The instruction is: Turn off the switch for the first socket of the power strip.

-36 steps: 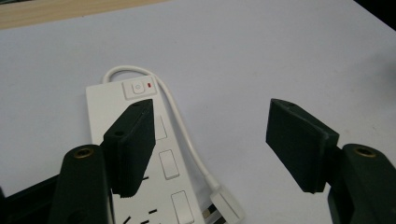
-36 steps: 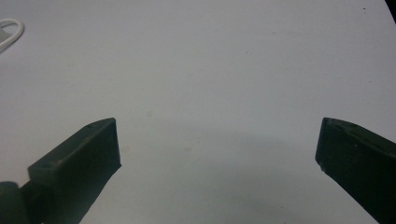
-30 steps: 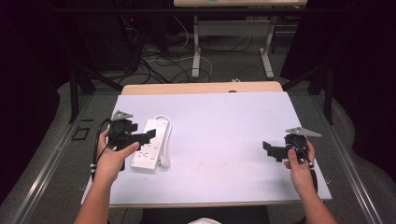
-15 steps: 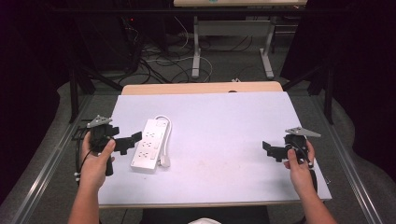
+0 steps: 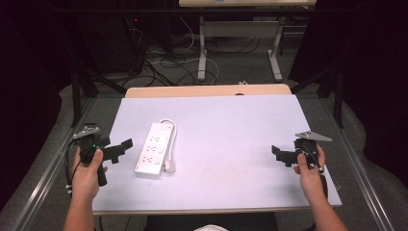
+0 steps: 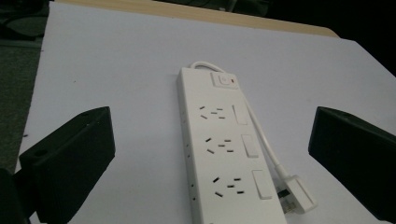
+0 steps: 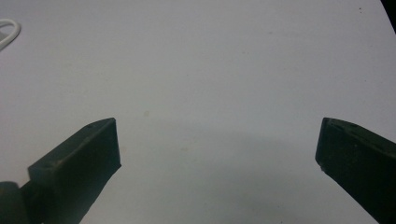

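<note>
A white power strip [image 5: 153,149] with three sockets lies flat on the left part of the white table [image 5: 231,120]. Its cord loops round the far end and its plug [image 5: 169,166] rests beside its right side. My left gripper [image 5: 119,150] is held at the table's left edge, a short way left of the strip, open and empty after its jaws widened within the last second. In the left gripper view the power strip [image 6: 224,149] lies ahead between the spread jaws, untouched. My right gripper [image 5: 281,155] hovers open near the right edge, over bare table [image 7: 210,70].
A wooden strip [image 5: 207,90] borders the table's far edge. Behind it stand metal desk legs [image 5: 202,53] and loose cables [image 5: 163,62] on the floor. Grey rails run along both sides of the table. Bare white surface lies between the strip and the right gripper.
My left gripper has drawn back to the left, from over the power strip to the table's left edge. The strip has stayed put and the right gripper has not moved.
</note>
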`<state>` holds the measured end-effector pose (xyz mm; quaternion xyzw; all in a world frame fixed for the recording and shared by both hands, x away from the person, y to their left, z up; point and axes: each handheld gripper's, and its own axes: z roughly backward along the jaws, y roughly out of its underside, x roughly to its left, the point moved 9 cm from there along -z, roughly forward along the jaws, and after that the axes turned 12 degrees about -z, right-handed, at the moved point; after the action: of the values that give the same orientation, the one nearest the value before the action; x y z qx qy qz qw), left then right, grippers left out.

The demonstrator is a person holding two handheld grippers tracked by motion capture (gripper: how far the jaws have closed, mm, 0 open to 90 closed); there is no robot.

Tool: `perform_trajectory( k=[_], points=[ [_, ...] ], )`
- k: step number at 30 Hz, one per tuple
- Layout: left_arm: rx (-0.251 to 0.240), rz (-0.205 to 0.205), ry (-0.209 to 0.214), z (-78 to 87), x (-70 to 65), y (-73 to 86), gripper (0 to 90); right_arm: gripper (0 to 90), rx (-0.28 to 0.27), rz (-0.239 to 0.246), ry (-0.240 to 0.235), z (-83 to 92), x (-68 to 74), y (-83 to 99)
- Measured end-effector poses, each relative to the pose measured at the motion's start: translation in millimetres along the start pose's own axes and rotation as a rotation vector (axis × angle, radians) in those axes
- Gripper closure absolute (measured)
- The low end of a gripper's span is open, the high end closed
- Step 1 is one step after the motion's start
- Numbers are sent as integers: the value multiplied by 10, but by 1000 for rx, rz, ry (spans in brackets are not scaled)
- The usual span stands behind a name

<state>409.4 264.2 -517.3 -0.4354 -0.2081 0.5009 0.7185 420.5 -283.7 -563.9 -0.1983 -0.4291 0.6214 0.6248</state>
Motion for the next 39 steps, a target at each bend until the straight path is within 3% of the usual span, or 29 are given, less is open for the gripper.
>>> perform_trajectory(
  k=[7,9,14,23,27,39],
  points=[
    [18,-5,-64,-84,157,144,3,0,-6,2,3,-7,-19,-2],
    [15,-3,-102,-115,237,203,3,0,1,-11,5,-6,-24,6],
    [10,21,-117,-158,311,282,4,0,7,-17,11,-3,-58,12],
    [26,61,-88,-252,351,419,5,0,8,-6,15,-31,-94,28],
    [44,45,-99,-278,373,466,8,0,12,-15,18,-36,-102,38],
    [5,30,-109,-248,385,439,9,0,14,-31,28,-56,-164,50]
  ],
)
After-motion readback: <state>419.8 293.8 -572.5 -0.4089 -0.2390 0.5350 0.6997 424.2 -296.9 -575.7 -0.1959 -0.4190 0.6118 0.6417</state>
